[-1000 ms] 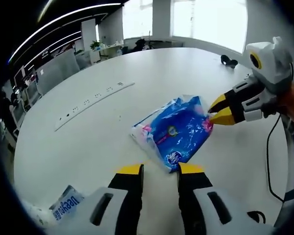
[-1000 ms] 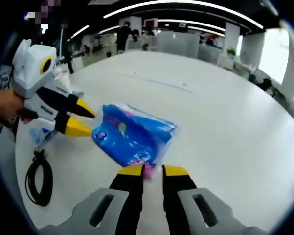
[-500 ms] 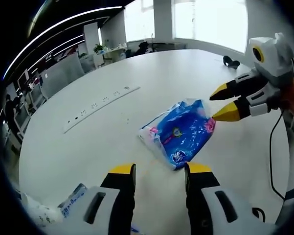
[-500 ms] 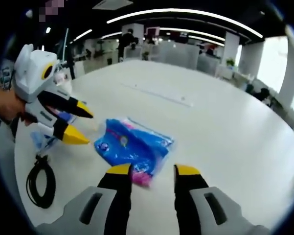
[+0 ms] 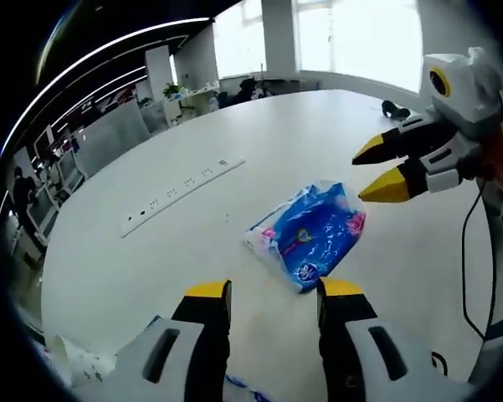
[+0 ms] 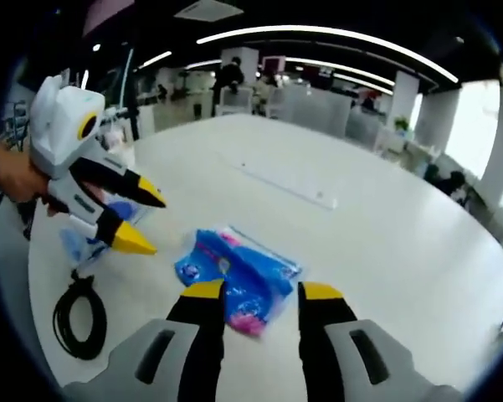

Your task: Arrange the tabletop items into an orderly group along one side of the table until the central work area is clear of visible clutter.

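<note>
Two grippers hover over the blue packet point(image 5: 308, 238) lying flat on the white counter point(image 5: 184, 243). Left gripper point(image 5: 269, 290) and right gripper point(image 6: 259, 291) both have jaws spread, empty, with the packet just beyond their tips, not touching.

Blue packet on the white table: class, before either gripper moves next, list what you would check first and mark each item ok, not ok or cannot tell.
1. Left gripper open: ok.
2. Right gripper open: ok.
3. Blue packet free of both grippers, lying on the table: ok.
4. Centre of table free of clutter: not ok, the packet lies there.
5. Black cable out of the packet's way: ok, it lies coiled apart from it.
6. Packet sealed: cannot tell.
</note>
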{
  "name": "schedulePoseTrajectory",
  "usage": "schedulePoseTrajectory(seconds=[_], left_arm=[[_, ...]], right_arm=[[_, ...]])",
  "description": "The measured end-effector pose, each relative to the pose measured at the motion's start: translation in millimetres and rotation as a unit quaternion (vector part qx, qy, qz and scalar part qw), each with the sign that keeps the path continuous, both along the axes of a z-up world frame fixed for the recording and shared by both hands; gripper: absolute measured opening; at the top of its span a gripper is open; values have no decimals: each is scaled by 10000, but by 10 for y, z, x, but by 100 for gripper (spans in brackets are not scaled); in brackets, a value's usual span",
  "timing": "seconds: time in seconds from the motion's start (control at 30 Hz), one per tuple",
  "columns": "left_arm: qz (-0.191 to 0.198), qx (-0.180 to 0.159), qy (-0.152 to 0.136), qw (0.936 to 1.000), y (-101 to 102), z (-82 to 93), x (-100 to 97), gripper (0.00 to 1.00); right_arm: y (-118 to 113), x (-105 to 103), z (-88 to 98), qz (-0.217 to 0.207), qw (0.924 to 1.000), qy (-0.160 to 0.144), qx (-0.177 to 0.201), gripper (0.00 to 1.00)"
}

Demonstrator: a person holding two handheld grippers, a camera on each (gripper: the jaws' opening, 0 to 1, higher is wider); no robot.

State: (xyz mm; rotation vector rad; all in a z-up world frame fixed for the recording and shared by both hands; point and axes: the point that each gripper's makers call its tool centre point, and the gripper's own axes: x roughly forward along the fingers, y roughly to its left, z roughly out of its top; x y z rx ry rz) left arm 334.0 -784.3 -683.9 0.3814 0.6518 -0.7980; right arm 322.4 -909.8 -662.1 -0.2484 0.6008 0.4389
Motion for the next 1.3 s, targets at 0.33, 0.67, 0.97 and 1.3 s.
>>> schedulePoseTrajectory(seconds=[0.33, 0.67, 0.97, 1.3], left_arm=[[108, -13, -121, 9999, 106, 163, 9, 42], [229, -127, -266, 9993, 166, 288, -56, 65], [458, -621, -169, 9969, 178, 361, -119, 97], [539, -697, -172, 9960, 292, 394, -204, 99]], right_arm=[[100, -1, 186, 146, 9998, -152, -37, 31], [171, -17, 240, 118, 9997, -163, 106, 63], [234, -18, 336, 5, 9993, -259, 273, 96], [316, -28, 413, 113, 9991, -298, 284, 100]])
